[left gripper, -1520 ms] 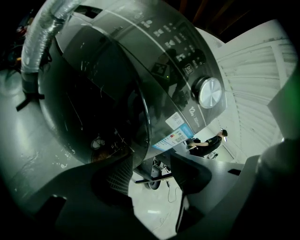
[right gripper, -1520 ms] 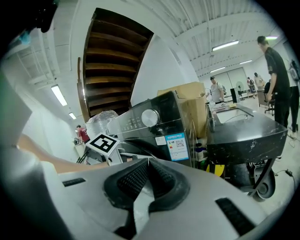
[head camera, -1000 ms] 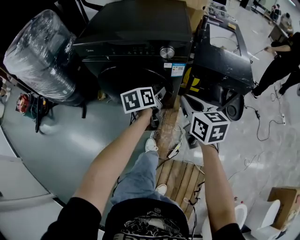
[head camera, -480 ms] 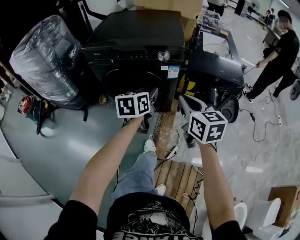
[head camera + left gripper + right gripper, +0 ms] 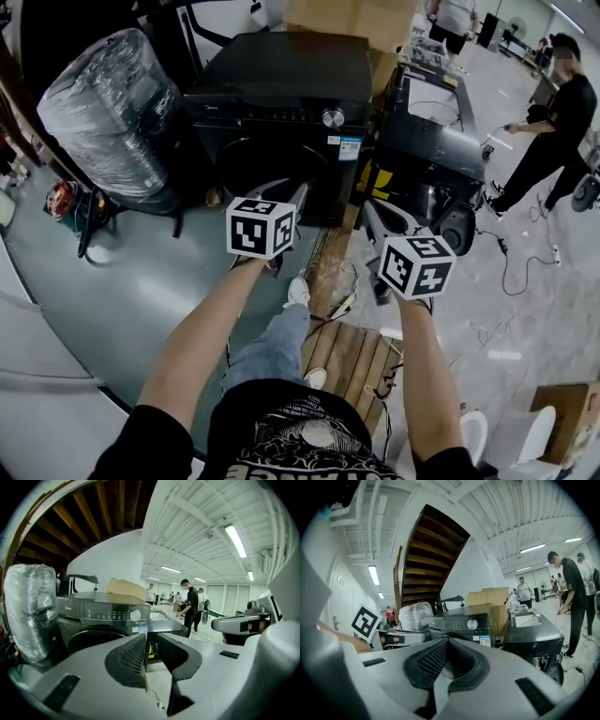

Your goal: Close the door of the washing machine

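The black washing machine (image 5: 281, 94) stands straight ahead; its round door (image 5: 267, 164) looks flush with the front. My left gripper (image 5: 289, 194) hangs in the air a short way before the door and touches nothing. Its jaws have just been closing and now leave a narrow gap with nothing between them; in the left gripper view that gripper (image 5: 151, 641) points at the machine (image 5: 105, 618). My right gripper (image 5: 378, 220) is held level beside it, to the right, its pads pressed together. In the right gripper view the machine (image 5: 464, 620) lies beyond the shut right gripper (image 5: 447, 645).
A big plastic-wrapped cylinder (image 5: 112, 112) stands left of the machine and a black cart (image 5: 431, 141) right of it. Cables (image 5: 342, 295) and a wooden pallet (image 5: 361, 361) lie on the floor by the person's feet. Someone in black (image 5: 553, 122) stands at the far right.
Both grippers have drawn back from the machine's front toward the person and risen. The left marker cube has rolled. The person at the right has shifted.
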Action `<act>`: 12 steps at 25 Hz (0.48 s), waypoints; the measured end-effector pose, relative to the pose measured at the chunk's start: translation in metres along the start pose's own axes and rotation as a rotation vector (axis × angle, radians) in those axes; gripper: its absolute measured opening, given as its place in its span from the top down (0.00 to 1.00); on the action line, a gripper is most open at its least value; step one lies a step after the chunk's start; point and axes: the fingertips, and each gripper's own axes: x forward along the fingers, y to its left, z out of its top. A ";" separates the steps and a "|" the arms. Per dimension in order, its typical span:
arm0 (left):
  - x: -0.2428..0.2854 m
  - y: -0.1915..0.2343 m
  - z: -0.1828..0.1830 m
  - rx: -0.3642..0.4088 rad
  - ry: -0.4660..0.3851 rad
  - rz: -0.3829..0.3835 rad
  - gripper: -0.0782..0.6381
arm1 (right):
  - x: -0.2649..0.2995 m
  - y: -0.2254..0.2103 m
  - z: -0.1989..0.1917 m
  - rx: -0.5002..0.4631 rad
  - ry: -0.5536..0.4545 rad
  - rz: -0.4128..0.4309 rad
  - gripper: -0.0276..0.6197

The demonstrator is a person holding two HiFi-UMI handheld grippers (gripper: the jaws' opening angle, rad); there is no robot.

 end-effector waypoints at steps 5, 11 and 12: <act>-0.025 -0.008 0.006 0.117 -0.016 0.035 0.79 | -0.017 0.002 0.009 -0.026 -0.022 -0.012 0.93; -0.048 -0.013 0.007 0.157 -0.032 0.064 0.83 | -0.029 0.009 0.014 -0.049 -0.030 -0.011 0.93; -0.050 -0.014 0.008 0.163 -0.037 0.067 0.84 | -0.031 0.011 0.015 -0.055 -0.030 -0.012 0.93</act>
